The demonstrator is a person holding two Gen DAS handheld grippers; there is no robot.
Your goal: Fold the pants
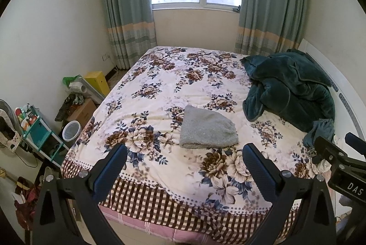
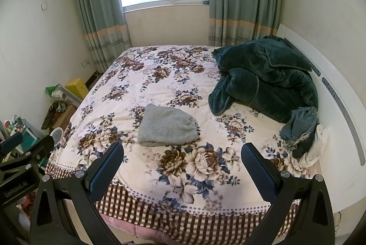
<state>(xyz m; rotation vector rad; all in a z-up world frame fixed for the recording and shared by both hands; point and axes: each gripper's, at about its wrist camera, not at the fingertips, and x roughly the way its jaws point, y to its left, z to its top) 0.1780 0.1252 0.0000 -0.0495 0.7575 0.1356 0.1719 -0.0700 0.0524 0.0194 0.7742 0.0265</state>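
While both grippers hang off the near edge of the bed [image 1: 160, 75], the left gripper [image 1: 184, 160] and the right gripper [image 2: 182, 159] each stand with fingers spread wide and nothing between them, their lower frames cut off by the bottom of either view. Part of the right gripper also juts into the left wrist view at its right margin, only partly visible. Beyond the near edge, roughly mid-width on the floral cover, lies a grey folded garment [image 1: 207, 130], apparently the pants [image 2: 168, 128], lying flat in a compact bundle; its folds hide any waistband or legs, so its make is hard to confirm. Toward the right edge, near the white headboard [image 2: 338, 107], a small heap of blue-grey cloth [image 2: 299, 128] sits beside something white, too crumpled to identify. Farther along that side a dark green blanket [image 2: 267, 78] is piled loosely. Past the far edge, curtains [image 1: 123, 16] frame a bright window.
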